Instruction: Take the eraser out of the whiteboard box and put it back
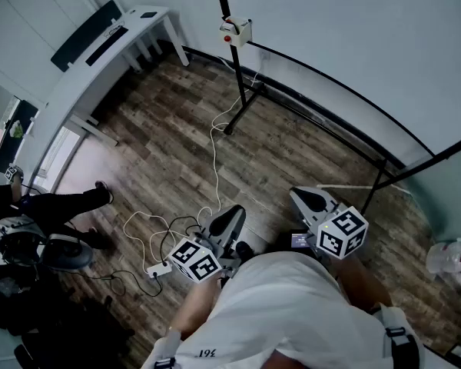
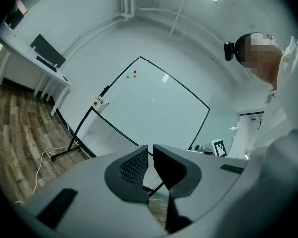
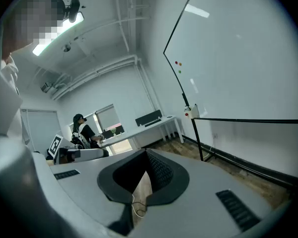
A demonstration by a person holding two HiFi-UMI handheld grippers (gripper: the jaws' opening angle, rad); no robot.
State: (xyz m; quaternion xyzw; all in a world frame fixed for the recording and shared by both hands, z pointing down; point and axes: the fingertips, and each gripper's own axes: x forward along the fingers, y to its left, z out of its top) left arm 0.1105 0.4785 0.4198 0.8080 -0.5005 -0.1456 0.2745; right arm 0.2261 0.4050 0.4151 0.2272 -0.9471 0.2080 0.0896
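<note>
The eraser cannot be seen in any view. The whiteboard box (image 1: 236, 31) is a small cream case with a red spot on its face. It is fixed at the lower left corner of the whiteboard (image 1: 353, 37). Its contents cannot be made out, and no writing on it is legible. Small coloured magnets (image 2: 134, 74) sit near the whiteboard's upper corner.

The left gripper (image 2: 151, 149) and right gripper (image 3: 146, 153) are in front of the whiteboard, well apart from the box and close to the person's body.
- Left jaws: pressed together, nothing held.
- Right jaws: tips meeting, nothing held.

Each gripper's cube carries black-and-white square markers. A white cable (image 1: 214, 160) trails over the wood floor from the whiteboard's stand.
</note>
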